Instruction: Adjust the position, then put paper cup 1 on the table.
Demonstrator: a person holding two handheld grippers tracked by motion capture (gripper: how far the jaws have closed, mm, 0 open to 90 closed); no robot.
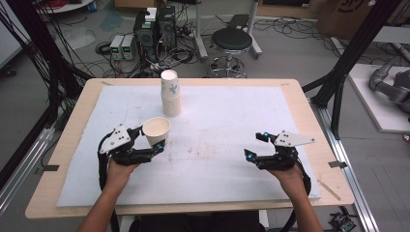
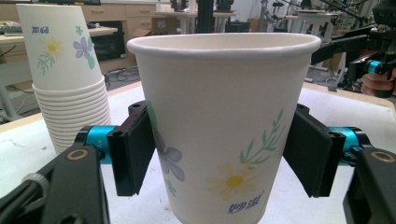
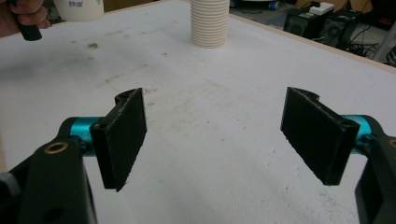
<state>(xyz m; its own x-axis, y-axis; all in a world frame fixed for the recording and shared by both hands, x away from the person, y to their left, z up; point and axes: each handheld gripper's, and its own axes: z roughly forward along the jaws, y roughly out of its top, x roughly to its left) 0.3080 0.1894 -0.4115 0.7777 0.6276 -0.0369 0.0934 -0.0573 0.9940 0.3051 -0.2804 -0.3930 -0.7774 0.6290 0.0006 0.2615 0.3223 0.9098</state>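
The left gripper [image 1: 155,147] clamps a paper cup [image 1: 156,131] upright at the near left of the white mat [image 1: 232,111], near the stack of cups [image 1: 171,94]. The right gripper [image 1: 256,145] hangs wide apart, holding nothing. A harder squeeze could crush the thin wall. The left gripper view shows the pads [image 2: 135,154] pressing the cup's sides, which the high view hides.

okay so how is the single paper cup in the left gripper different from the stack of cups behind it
The single cup stands upright with its mouth open to the top, while the stack of cups is upside down, bases up. The single cup sits between the pads of the left gripper; the stack stands free on the white mat, farther back. The stack is taller, made of many nested cups. Both carry the same flower print on white paper.
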